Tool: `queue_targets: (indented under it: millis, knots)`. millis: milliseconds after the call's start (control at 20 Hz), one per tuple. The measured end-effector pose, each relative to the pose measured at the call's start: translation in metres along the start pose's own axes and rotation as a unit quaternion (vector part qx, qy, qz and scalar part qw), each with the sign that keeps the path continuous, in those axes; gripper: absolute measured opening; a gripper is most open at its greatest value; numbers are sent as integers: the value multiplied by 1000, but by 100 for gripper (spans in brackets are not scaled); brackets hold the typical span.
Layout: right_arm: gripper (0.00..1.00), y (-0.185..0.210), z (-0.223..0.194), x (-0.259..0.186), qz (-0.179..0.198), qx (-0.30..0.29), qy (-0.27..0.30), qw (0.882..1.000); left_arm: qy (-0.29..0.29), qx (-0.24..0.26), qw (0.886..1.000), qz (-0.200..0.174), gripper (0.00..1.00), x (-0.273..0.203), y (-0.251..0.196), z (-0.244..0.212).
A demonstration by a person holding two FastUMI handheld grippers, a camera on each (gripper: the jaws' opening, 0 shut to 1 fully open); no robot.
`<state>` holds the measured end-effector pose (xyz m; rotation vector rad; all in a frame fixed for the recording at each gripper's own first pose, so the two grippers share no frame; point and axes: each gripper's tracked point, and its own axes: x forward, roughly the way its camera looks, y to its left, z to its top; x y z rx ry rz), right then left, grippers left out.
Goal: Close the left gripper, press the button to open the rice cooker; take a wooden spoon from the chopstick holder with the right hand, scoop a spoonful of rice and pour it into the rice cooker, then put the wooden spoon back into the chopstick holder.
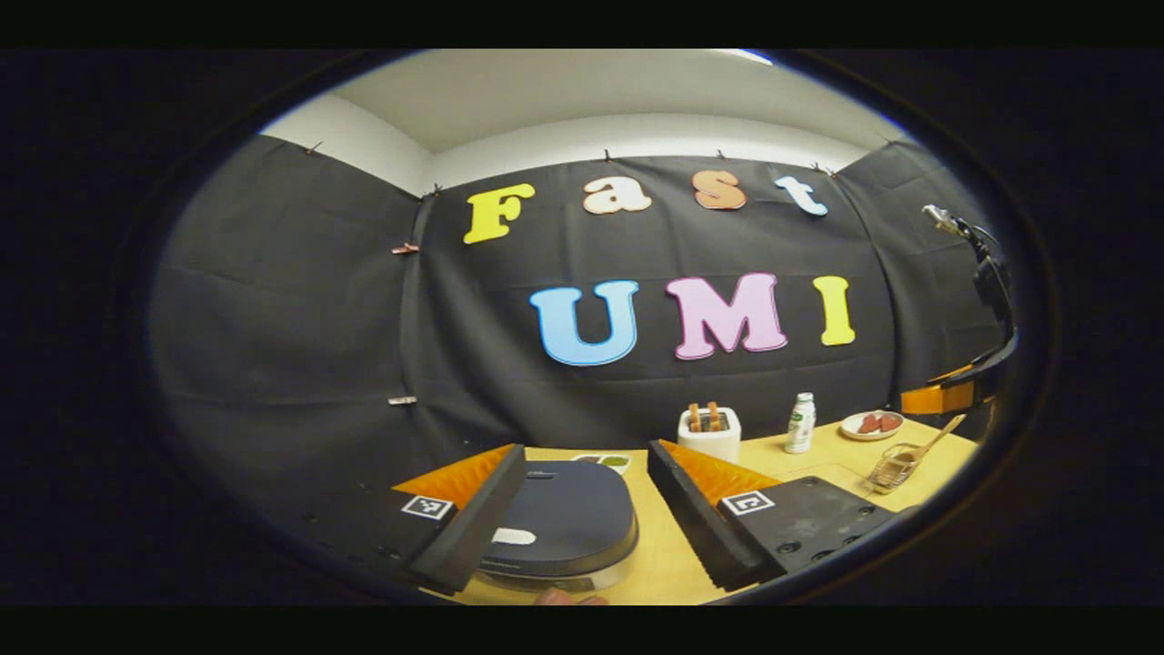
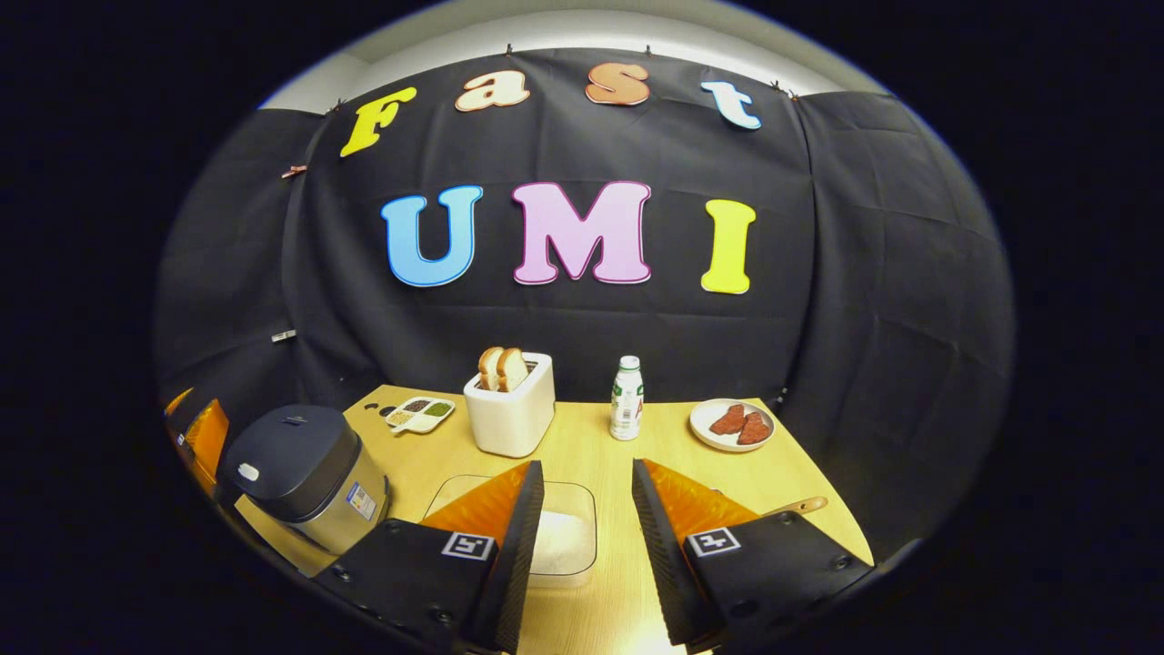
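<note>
Dark-lidded rice cooker (image 2: 305, 473) sits shut at the table's (image 2: 591, 455) left edge, with the left gripper (image 1: 582, 509) hovering above it, jaws wide apart and empty. Right gripper (image 2: 587, 546) hangs equally agape over a clear rice container (image 2: 564, 537); the wooden spoon (image 1: 937, 437) leans in its chopstick holder (image 1: 894, 468) near the right edge.

My left gripper view sits low and close over the cooker (image 1: 564, 528), facing the back wall. My right gripper view looks from the table's (image 2: 582, 455) near edge toward that same wall, higher and farther back. Both share the cooker (image 2: 305, 473), toaster (image 1: 709, 432) (image 2: 511, 405), bottle (image 1: 800, 423) (image 2: 626, 398) and plate (image 1: 871, 425) (image 2: 732, 425).
</note>
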<state>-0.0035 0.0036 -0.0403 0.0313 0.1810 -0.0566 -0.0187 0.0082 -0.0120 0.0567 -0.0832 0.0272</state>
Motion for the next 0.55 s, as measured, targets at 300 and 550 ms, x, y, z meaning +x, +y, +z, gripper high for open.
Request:
queue_targets:
  millis: [300,550]
  knots:
    - [62,-16,0,-18,-29,-5,-22,999,-6,18,999,-34,88,7,-18,2]
    - [61,-30,9,-25,-11,4,-46,999,-32,39,998,-30,94,-7,-42,27]
